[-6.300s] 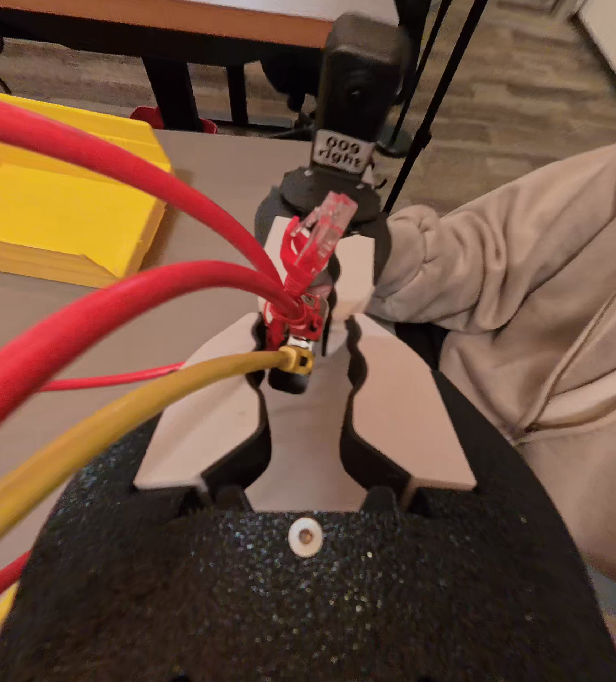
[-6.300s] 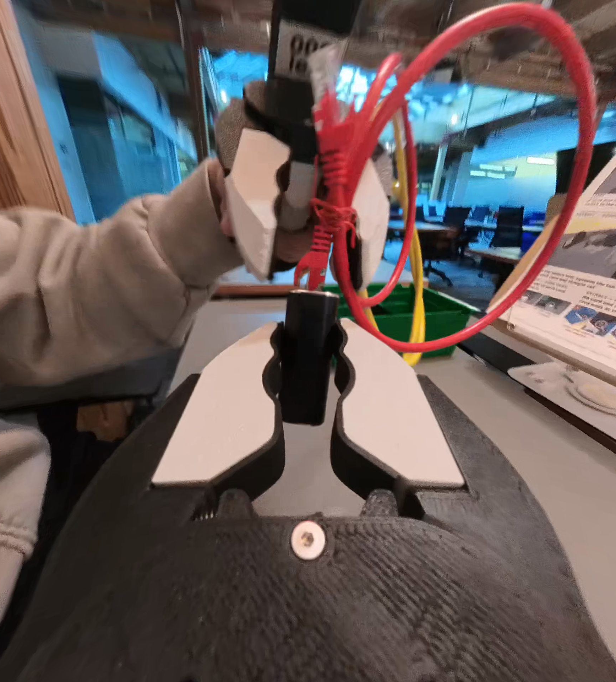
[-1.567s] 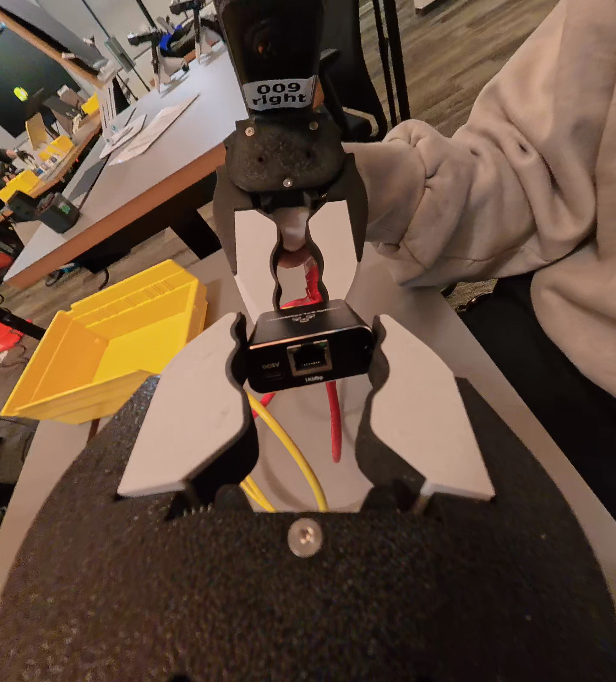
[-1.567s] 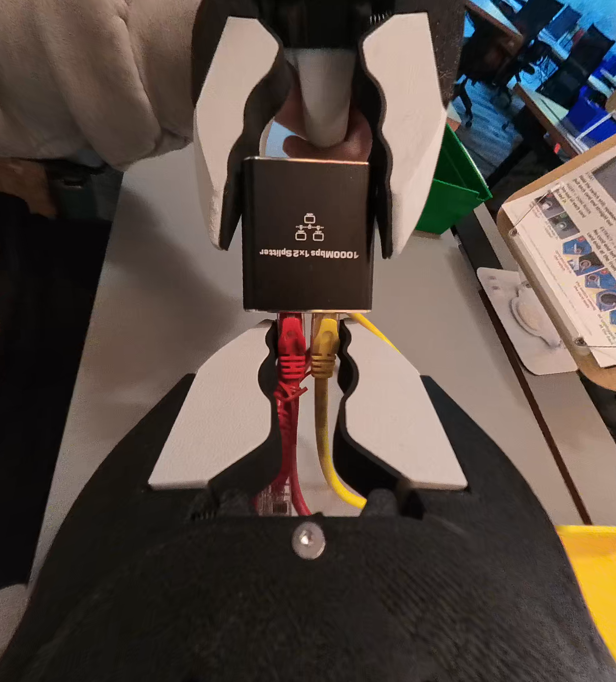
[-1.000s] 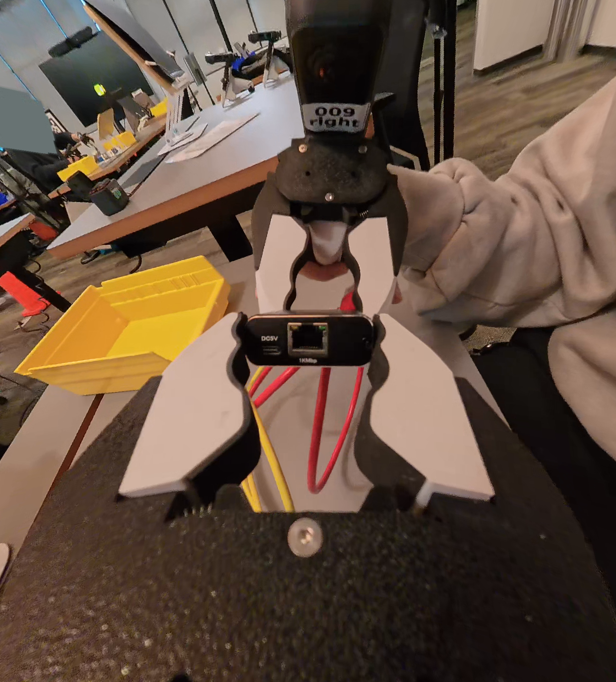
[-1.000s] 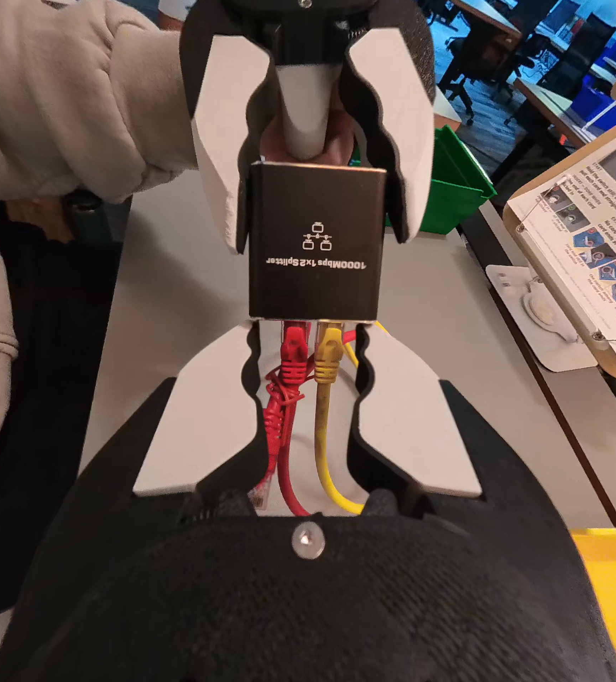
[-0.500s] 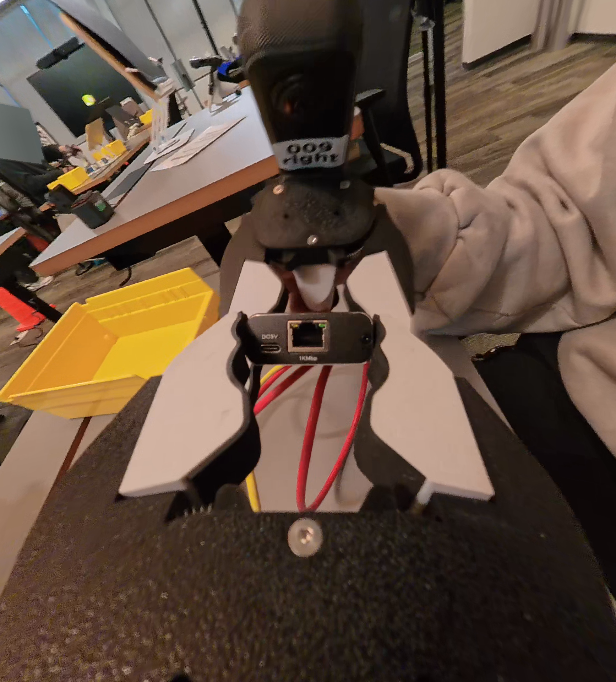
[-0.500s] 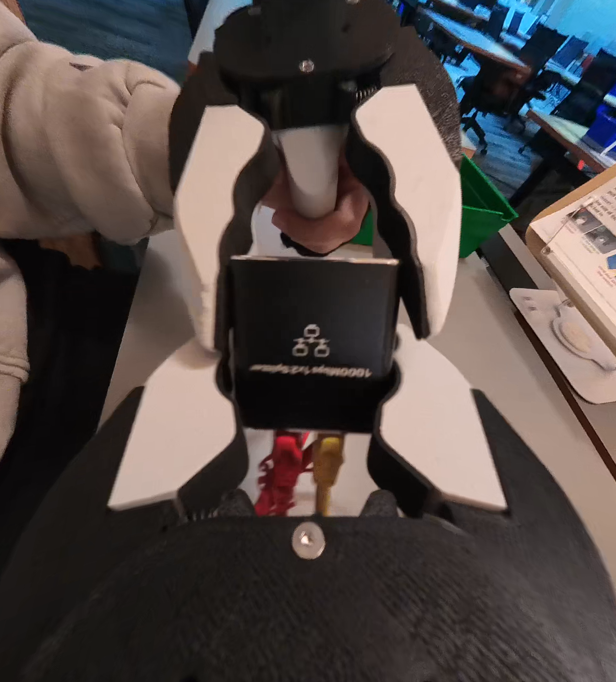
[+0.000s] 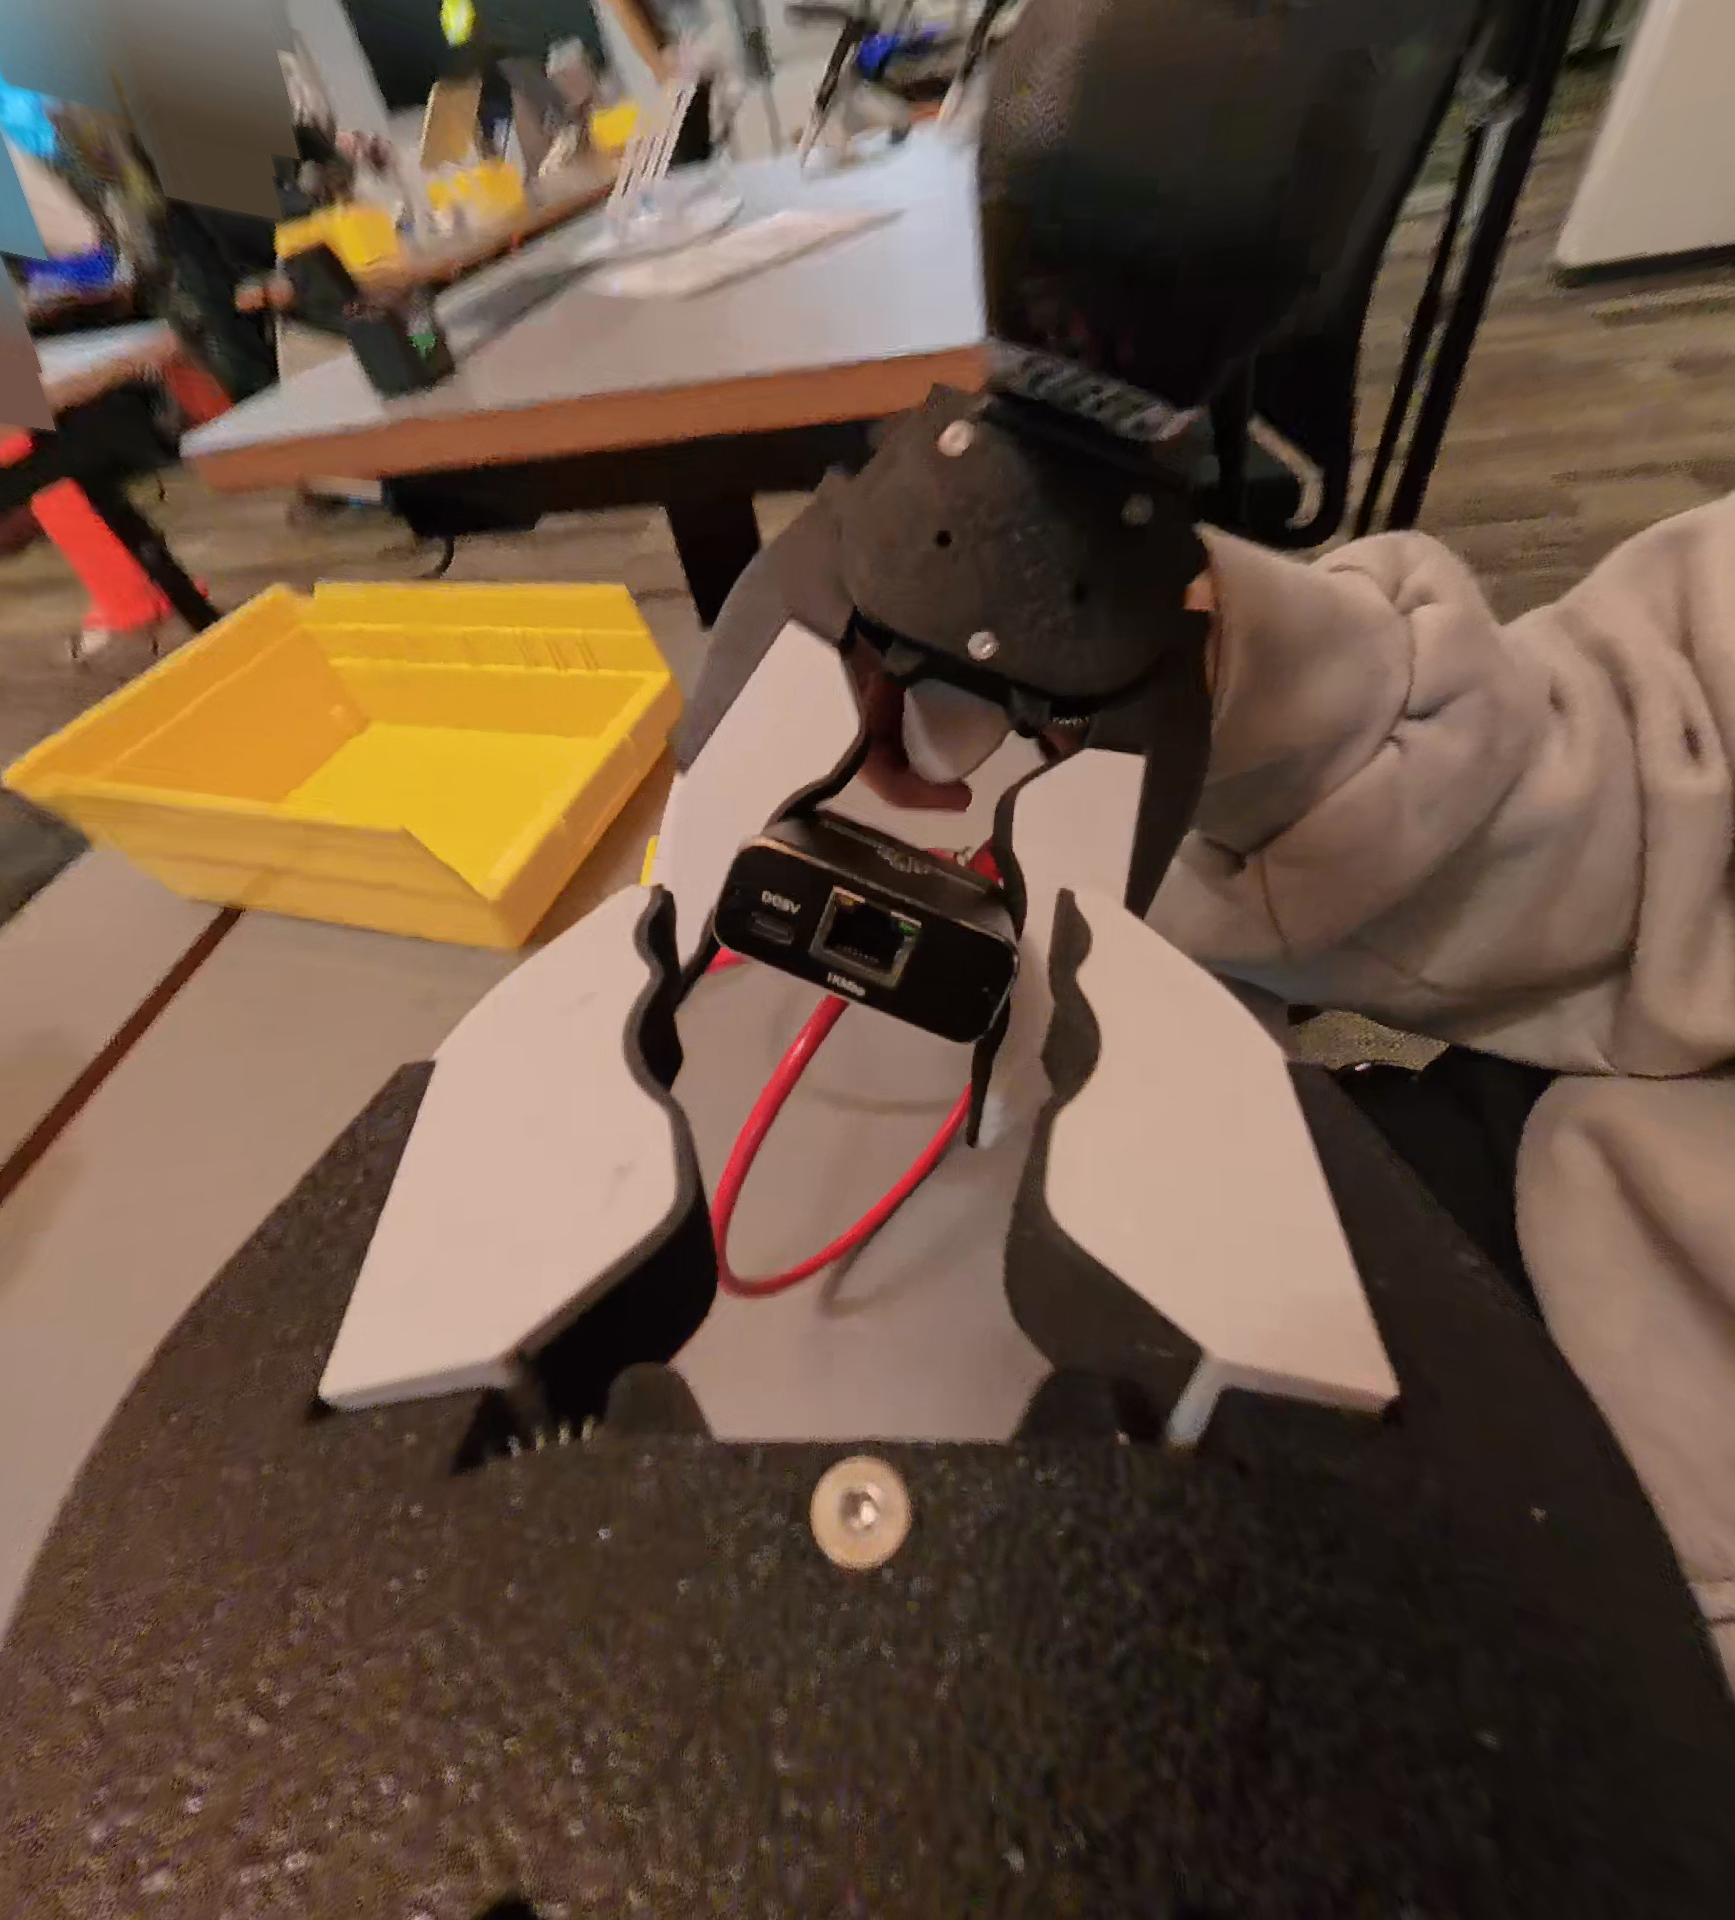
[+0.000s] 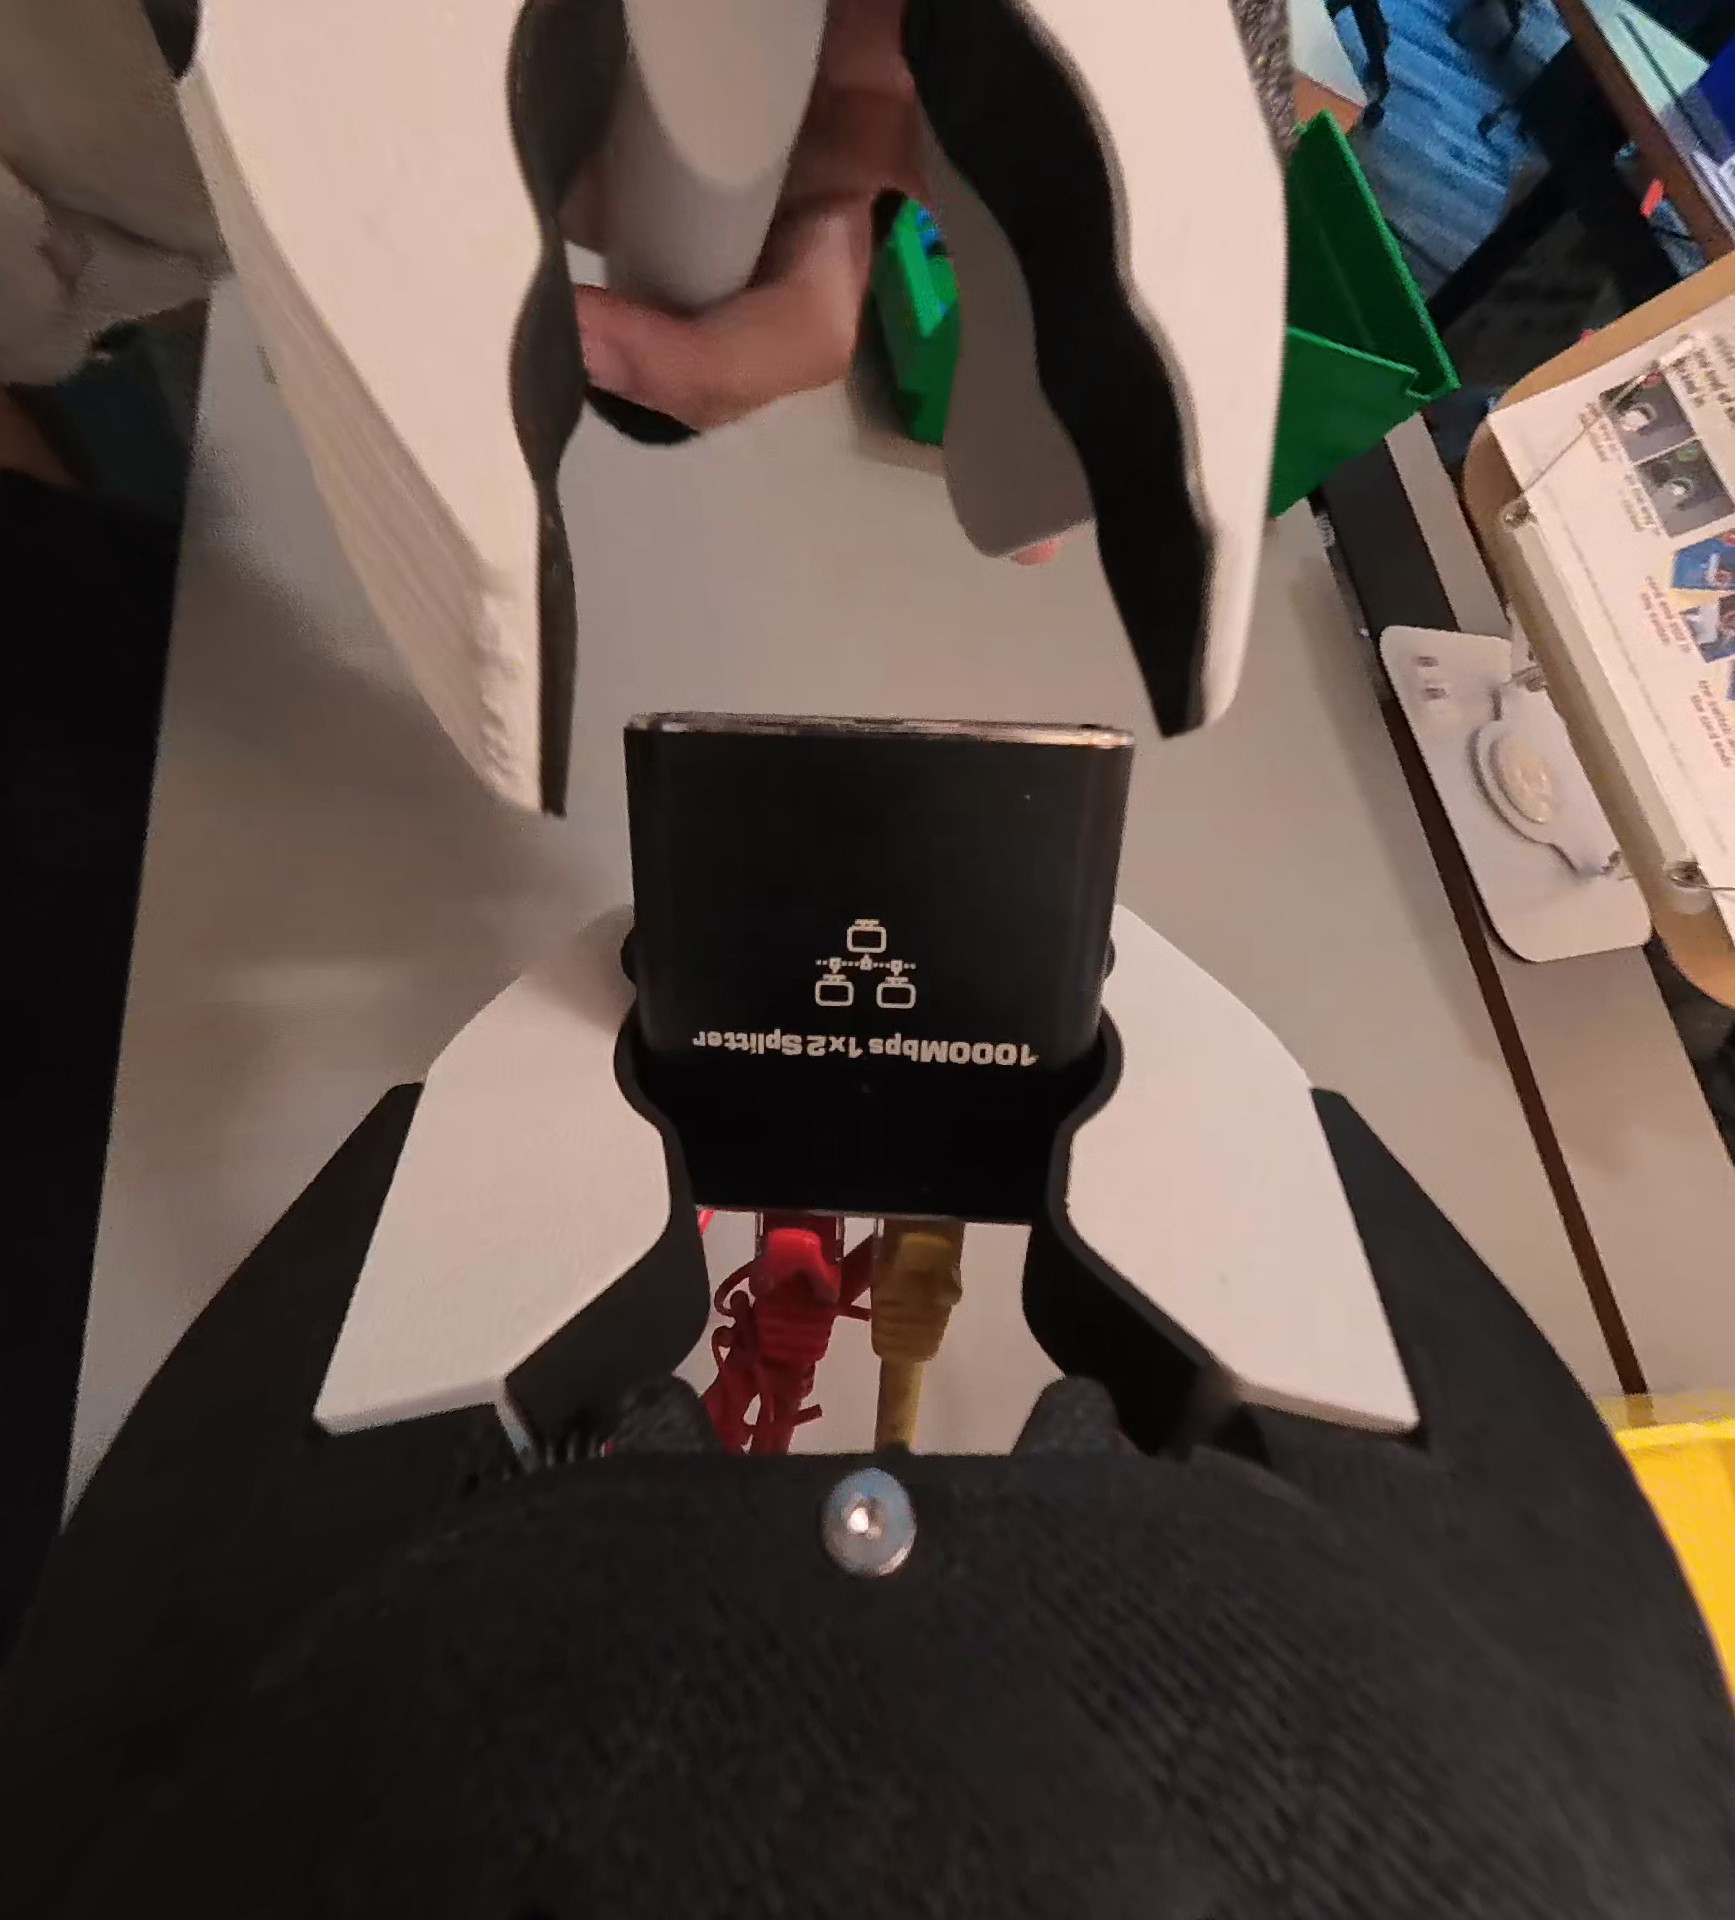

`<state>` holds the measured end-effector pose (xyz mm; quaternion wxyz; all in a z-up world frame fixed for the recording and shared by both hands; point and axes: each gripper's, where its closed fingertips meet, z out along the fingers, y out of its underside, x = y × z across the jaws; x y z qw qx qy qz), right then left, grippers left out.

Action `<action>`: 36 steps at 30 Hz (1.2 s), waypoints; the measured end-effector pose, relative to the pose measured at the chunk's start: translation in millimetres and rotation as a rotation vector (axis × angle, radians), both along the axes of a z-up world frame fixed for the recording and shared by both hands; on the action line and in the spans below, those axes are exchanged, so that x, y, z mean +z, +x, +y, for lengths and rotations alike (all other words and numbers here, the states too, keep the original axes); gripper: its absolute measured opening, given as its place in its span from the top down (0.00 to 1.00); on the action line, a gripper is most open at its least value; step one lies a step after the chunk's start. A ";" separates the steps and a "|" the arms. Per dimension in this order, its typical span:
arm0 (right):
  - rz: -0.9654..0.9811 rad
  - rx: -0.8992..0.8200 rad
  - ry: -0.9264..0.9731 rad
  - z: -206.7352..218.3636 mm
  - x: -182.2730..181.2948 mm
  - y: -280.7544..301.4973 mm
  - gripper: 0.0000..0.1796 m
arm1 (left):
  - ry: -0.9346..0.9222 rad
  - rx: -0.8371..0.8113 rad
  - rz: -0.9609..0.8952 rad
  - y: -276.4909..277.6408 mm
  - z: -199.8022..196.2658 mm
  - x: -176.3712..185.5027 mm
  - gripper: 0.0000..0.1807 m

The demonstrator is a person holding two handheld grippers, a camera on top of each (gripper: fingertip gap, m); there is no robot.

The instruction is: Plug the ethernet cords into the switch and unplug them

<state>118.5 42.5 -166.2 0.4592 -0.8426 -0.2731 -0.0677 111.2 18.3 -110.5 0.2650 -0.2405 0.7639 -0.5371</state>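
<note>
Right gripper (image 10: 868, 1039) pinches the switch (image 10: 868, 894), red (image 10: 790, 1299) and yellow (image 10: 913, 1299) cords plugged in; left gripper (image 9: 858, 940) spread wide.

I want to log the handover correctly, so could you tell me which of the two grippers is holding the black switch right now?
The right gripper: its fingers clamp the switch. The left gripper is open, clear of it.

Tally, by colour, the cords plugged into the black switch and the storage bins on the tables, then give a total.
Red cords: 1
Yellow cords: 1
Yellow bins: 1
Green bins: 1
Total: 4

Both cords sit side by side in the switch, which the right gripper holds.
</note>
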 end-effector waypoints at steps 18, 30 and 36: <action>-0.233 0.048 0.042 2.6 2.6 -0.6 0.57 | -0.657 -0.019 0.526 -0.6 -2.8 -16.8 0.85; 0.007 0.185 0.302 -4.6 34.5 -19.3 0.56 | -1.079 -0.174 0.543 -1.2 16.3 -5.0 0.86; -0.137 0.062 0.303 20.9 15.1 -0.6 0.54 | -1.223 -0.071 0.570 11.6 26.0 -8.4 0.85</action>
